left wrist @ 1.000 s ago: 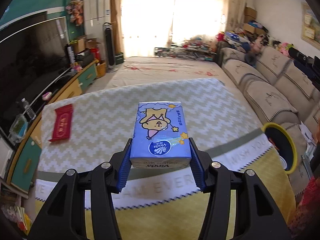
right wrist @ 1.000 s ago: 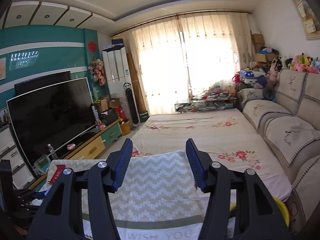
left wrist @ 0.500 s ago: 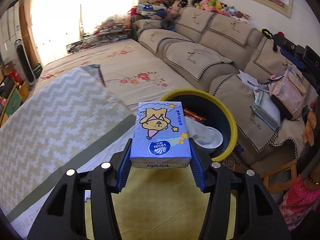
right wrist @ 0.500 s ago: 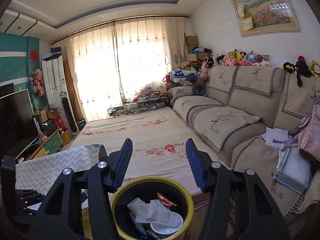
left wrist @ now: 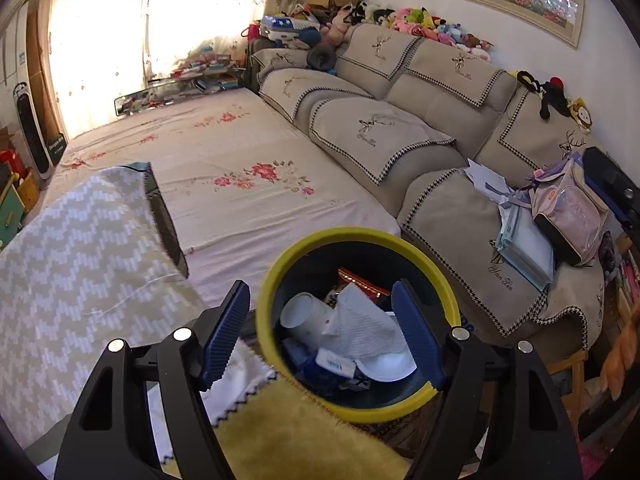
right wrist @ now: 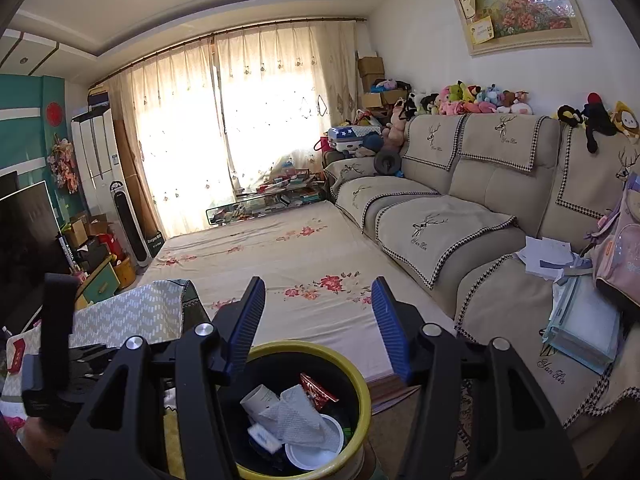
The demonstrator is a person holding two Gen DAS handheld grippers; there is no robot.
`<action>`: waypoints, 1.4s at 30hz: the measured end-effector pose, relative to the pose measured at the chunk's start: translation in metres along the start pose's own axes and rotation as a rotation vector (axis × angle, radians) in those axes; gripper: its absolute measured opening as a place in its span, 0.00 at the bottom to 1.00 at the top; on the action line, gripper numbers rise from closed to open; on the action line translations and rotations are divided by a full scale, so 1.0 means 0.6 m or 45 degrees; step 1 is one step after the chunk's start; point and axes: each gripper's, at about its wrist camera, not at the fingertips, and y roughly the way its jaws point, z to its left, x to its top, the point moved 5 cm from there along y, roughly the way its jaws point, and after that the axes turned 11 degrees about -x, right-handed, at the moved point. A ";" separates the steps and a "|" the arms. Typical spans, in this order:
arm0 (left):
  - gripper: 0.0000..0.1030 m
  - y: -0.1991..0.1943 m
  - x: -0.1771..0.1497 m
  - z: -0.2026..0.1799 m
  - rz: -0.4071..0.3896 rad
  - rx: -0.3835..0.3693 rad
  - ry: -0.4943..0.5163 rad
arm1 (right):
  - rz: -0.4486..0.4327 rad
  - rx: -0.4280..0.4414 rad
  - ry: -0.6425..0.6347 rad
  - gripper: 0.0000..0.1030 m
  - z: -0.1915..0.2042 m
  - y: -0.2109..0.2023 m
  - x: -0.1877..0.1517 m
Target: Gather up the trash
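Observation:
A dark bin with a yellow rim (left wrist: 360,236) stands beside the table, directly under my left gripper (left wrist: 320,286). Its jaws are opening and nothing is between them. Inside the bin lie a blue tissue pack (left wrist: 335,365), a white paper cup (left wrist: 300,314), a crumpled paper towel (left wrist: 360,328), a red wrapper (left wrist: 360,282) and a white lid (left wrist: 390,366). My right gripper (right wrist: 318,282) hangs open and empty just above the same bin (right wrist: 304,346), where the tissue pack (right wrist: 264,438) shows among the trash.
A zigzag-patterned cloth (left wrist: 80,260) and a yellow cloth (left wrist: 288,436) cover the table next to the bin. A floral sheet (left wrist: 240,168) lies beyond it. A beige sofa (left wrist: 380,132) on the right carries papers (left wrist: 520,236) and a pink backpack (left wrist: 568,216). A red envelope (right wrist: 14,354) lies far left.
The blue tissue pack has left the left jaws and now lies in the bin. The left jaws have spread wider. Both views swung from the TV side to the sofa and bin.

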 end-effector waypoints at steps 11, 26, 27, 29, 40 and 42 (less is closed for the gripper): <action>0.81 -0.320 -0.130 0.149 -0.391 0.295 -0.103 | 0.042 0.160 -0.061 0.53 0.124 0.005 -0.006; 0.95 -0.596 -0.309 0.408 -0.608 0.797 -0.382 | -0.004 0.517 -0.210 0.63 0.447 -0.035 -0.027; 0.95 -0.603 -0.318 0.417 -0.600 0.811 -0.409 | 0.008 0.527 -0.235 0.65 0.458 -0.035 -0.039; 0.95 -0.604 -0.334 0.418 -0.585 0.830 -0.436 | 0.024 0.532 -0.280 0.68 0.467 -0.040 -0.057; 0.95 -0.621 -0.386 0.267 -0.507 0.839 -0.470 | 0.086 0.494 -0.450 0.93 0.364 -0.117 -0.102; 0.95 -0.622 -0.398 0.236 -0.502 0.801 -0.484 | 0.081 0.484 -0.460 0.93 0.338 -0.134 -0.101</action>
